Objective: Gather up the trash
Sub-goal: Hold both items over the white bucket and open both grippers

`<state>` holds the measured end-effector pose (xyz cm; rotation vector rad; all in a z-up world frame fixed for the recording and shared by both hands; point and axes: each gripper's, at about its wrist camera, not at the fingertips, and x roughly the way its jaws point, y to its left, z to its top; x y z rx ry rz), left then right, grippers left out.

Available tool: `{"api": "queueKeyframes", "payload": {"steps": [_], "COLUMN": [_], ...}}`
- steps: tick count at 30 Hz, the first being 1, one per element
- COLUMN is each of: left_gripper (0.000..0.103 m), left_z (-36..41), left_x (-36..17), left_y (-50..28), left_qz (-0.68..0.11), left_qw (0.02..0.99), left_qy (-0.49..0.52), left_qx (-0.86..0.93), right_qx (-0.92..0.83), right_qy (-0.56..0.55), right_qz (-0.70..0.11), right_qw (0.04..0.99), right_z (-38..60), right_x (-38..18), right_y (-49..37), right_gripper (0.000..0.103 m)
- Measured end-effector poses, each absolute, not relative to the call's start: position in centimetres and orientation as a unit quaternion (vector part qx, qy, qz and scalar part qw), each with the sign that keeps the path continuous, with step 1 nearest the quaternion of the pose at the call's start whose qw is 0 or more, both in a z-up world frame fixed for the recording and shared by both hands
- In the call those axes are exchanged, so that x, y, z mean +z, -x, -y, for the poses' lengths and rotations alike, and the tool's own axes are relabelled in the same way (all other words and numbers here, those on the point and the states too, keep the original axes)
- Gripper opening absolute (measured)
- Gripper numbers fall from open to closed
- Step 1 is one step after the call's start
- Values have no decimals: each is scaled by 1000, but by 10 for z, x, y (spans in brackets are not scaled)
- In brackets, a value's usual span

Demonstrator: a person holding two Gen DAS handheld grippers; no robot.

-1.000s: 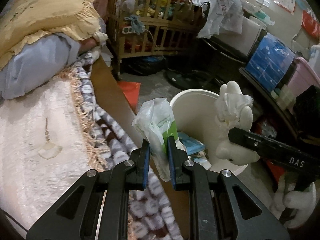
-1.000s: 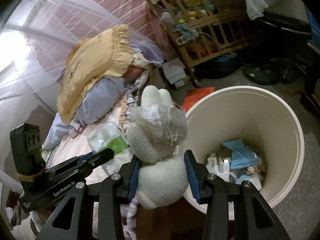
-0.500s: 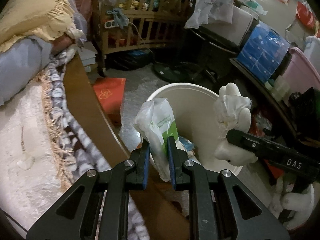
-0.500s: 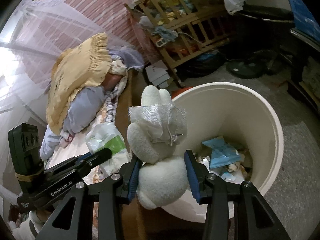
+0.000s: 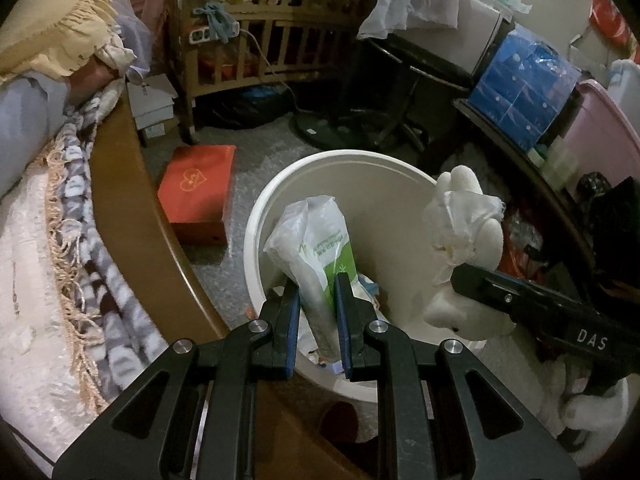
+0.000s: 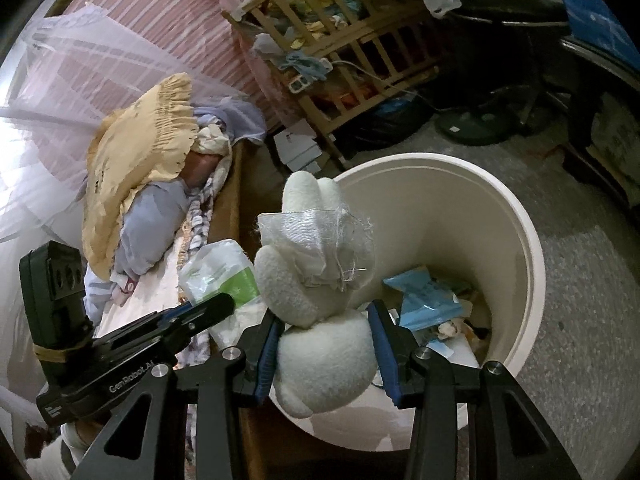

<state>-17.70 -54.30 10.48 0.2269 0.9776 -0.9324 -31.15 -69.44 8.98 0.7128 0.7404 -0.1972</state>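
My left gripper [image 5: 317, 300] is shut on a clear and green plastic packet [image 5: 316, 248] and holds it over the near rim of a cream round bin [image 5: 256, 220]. My right gripper [image 6: 325, 340] is shut on a white plush toy [image 6: 316, 276] with a gauze rag on it, held over the bin's [image 6: 532, 248] left rim. The bin holds blue wrappers [image 6: 424, 300] and paper scraps. The toy [image 5: 464, 248] and right gripper show at the right in the left wrist view; the packet [image 6: 220, 272] and left gripper show at the left in the right wrist view.
A bed with a wooden edge [image 5: 120, 184], fringed blanket and yellow pillow [image 6: 140, 160] lies left of the bin. A red box [image 5: 196, 192] lies on the floor. A wooden crib [image 5: 260, 32], a fan base [image 6: 472, 128] and blue storage boxes [image 5: 524, 84] stand behind.
Both grippers have moved off the bed toward the bin, carrying the packet and the toy. The bin now sits directly under them and looks larger.
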Motion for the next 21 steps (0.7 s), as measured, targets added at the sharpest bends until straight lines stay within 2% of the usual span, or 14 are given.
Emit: {"api": "queueKeyframes", "payload": {"steps": [21], "left_gripper": [14], "left_z": [565], "left_x": [85], "left_y": [171], "left_qz": [-474], "left_qw": [761], "left_qy": [-114], "left_qx": [-427], "right_qx": [-117], "right_qy": [-324], "right_qz": [-370], "right_qw": [863], "right_z": [698], "right_x": [78], "right_y": [302], "right_gripper": [42]}}
